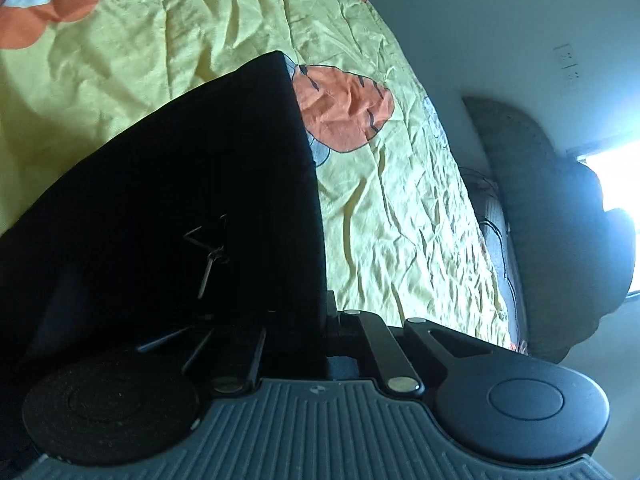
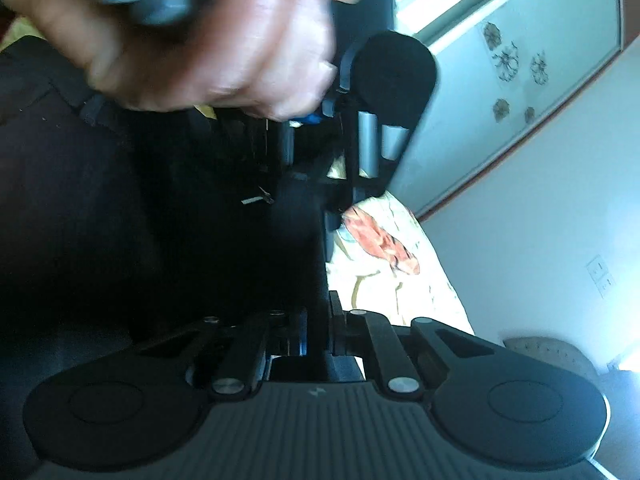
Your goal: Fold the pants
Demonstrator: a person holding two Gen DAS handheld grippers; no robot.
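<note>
The black pants lie spread over a bed dressed in a crumpled yellow sheet printed with orange flowers. Seen from the left wrist, the cloth fills the left and middle of the view, its straight edge running down the sheet right into the left gripper, and the dark fabric drapes over the gripper's left-hand linkage and disc. The jaws there are clenched, with the edge of the pants pinched between them. A short loose thread shows pale against the black cloth just above the jaws. From the right wrist, the right gripper is likewise clenched, with a thick fold of the pants caught between its jaws and rising up from them like a dark column. Just beyond that fold, close ahead, the left gripper meets the same bunch of cloth, and the person's hand, blurred, is wrapped round its handle at the top of the view. To the right of the fold a strip of flowered sheet shows, with a pale wall behind it.
</note>
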